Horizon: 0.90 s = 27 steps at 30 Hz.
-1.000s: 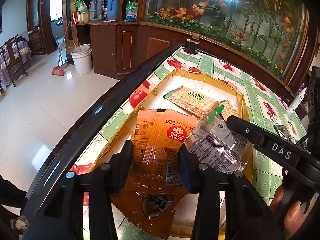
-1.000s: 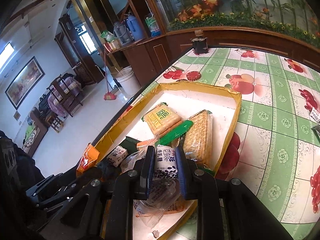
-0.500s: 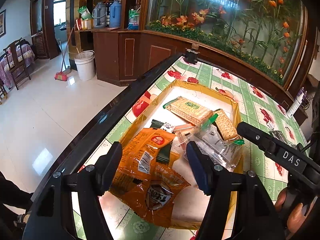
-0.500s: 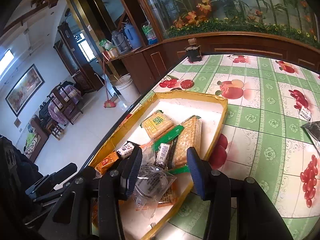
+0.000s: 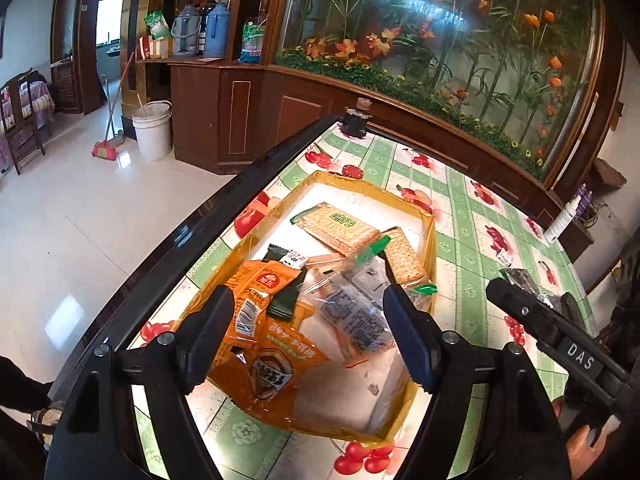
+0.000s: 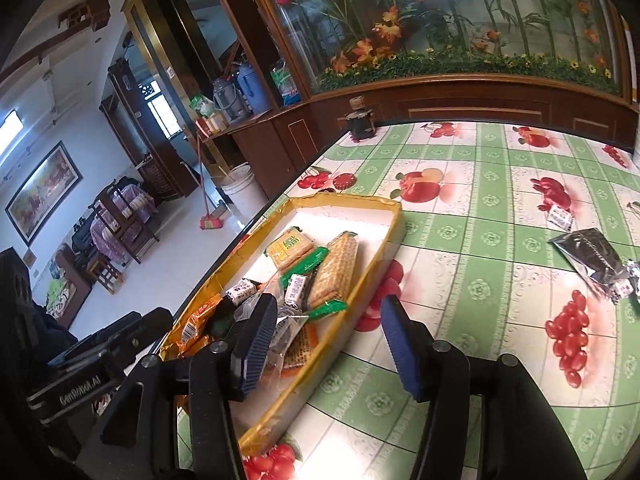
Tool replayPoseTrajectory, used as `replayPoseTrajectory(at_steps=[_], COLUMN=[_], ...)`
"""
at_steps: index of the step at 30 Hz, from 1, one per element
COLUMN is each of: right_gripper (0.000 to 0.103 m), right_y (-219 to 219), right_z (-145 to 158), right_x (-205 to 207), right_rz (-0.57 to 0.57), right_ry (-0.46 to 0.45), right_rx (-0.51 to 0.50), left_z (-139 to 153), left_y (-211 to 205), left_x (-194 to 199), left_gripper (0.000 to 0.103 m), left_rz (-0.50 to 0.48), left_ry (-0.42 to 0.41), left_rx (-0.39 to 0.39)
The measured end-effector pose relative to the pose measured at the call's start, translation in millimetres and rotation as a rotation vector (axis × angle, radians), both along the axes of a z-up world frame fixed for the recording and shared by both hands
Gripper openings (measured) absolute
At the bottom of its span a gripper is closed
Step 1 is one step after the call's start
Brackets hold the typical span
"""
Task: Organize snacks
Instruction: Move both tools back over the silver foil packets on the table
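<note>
Yellow-rimmed tray (image 6: 394, 227) hugs the table edge (image 5: 224, 220); right, bare tablecloth (image 6: 480, 280).

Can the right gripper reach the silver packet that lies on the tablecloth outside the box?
Probably yes: the right gripper is opening and holds nothing, and only bare tablecloth lies between it and the silver packet.

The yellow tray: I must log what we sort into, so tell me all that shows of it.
The yellow tray is a shallow rectangular box with a white floor and low walls wrapped in glossy yellow tape, creased at the corners. It lies flat on the fruit-patterned tablecloth, close to the table's dark edge. Inside lie cracker packs, orange sachets and clear-wrapped snacks, heaped toward the near end; the far end is bare. Neither pair of tongs touches it.
</note>
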State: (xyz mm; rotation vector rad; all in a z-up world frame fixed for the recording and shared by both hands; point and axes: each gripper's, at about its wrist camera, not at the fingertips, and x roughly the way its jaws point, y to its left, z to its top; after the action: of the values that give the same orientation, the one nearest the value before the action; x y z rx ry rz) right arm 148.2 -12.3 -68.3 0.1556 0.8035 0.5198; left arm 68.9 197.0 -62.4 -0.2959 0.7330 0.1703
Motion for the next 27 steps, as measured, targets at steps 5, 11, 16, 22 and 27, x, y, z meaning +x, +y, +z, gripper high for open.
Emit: replayPoseTrajectory(at_steps=[5, 11, 16, 22, 27], right_gripper=[0.059, 0.060, 0.060, 0.061, 0.061], right_y=[-32, -100, -168, -232, -265], right_z=[2, -8, -25, -35, -40], right_x=[-12, -25, -30, -32, -27], right_rz=[-0.036, -0.150, -0.266, -0.370, -0.423], right_ry=[-0.012, -0.006, 0.034, 0.049, 0.059], right_rx=[-0.002, -0.033, -0.052, -0.076, -0.071], left_z=[9, 11, 7, -2, -16], left_y=[-21, -61, -105, -170, -217], left_x=[-2, 4, 17, 37, 57], left_gripper=[0.077, 0.077, 0.077, 0.077, 0.077], left_rz=[-0.038, -0.125, -0.223, -0.357, -0.447], left_ry=[-0.013, -0.008, 0.009, 0.039, 0.092], left_rx=[0.019, 0.031, 0.035, 0.073, 0.078])
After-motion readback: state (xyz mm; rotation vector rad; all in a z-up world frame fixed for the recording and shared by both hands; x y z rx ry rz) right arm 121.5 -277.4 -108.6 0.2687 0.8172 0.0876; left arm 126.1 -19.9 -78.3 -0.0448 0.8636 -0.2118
